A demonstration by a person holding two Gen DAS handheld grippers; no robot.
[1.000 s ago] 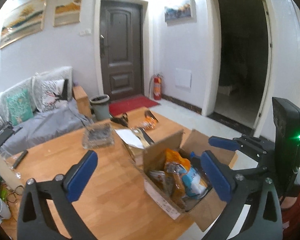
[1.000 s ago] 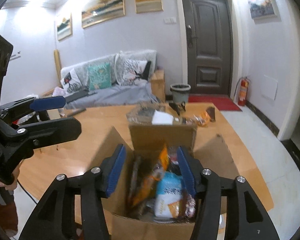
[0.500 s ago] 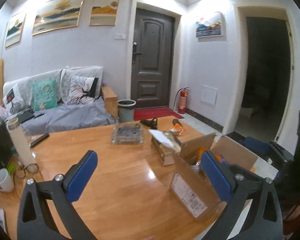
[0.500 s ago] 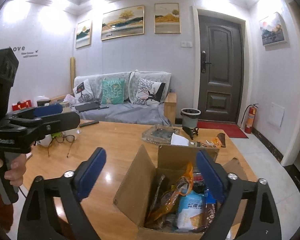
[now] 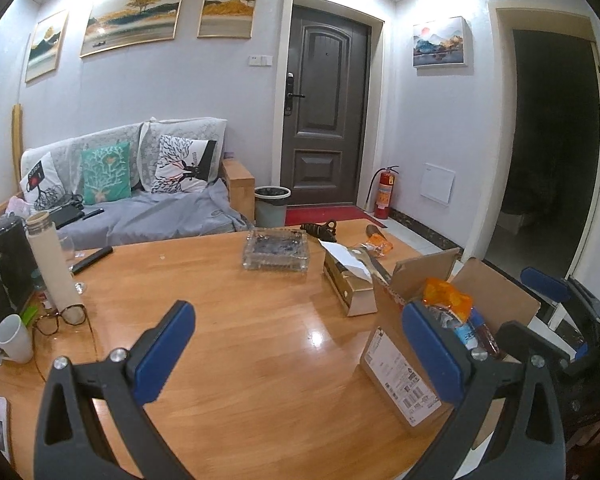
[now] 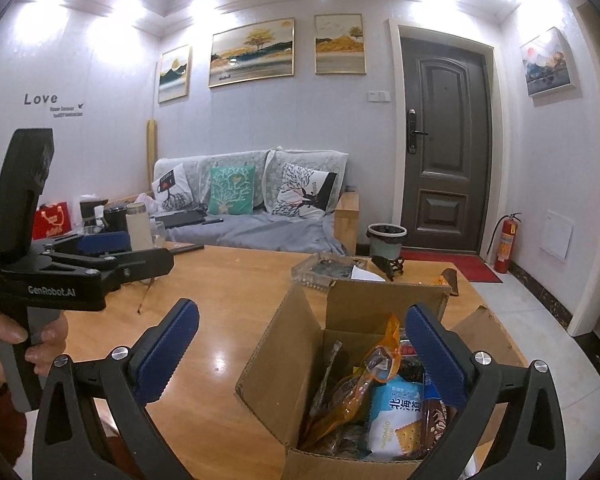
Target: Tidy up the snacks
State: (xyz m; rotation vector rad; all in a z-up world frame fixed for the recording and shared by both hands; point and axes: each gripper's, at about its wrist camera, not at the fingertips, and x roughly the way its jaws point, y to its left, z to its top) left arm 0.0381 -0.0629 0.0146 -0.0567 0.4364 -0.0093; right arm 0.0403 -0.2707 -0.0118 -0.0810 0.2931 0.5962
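On our left, our left gripper [image 5: 298, 346] stands wide open over the bare wooden table [image 5: 228, 360], holding nothing. To the right, our right gripper [image 6: 302, 350] is opening above the cardboard box [image 6: 284, 352] of snacks [image 6: 394, 412], gripping none of them.

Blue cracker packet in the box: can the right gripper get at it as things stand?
Probably yes. The right gripper is opening with nothing between its fingers, the box has its flaps up, and the packet lies on top, beside an orange bag.
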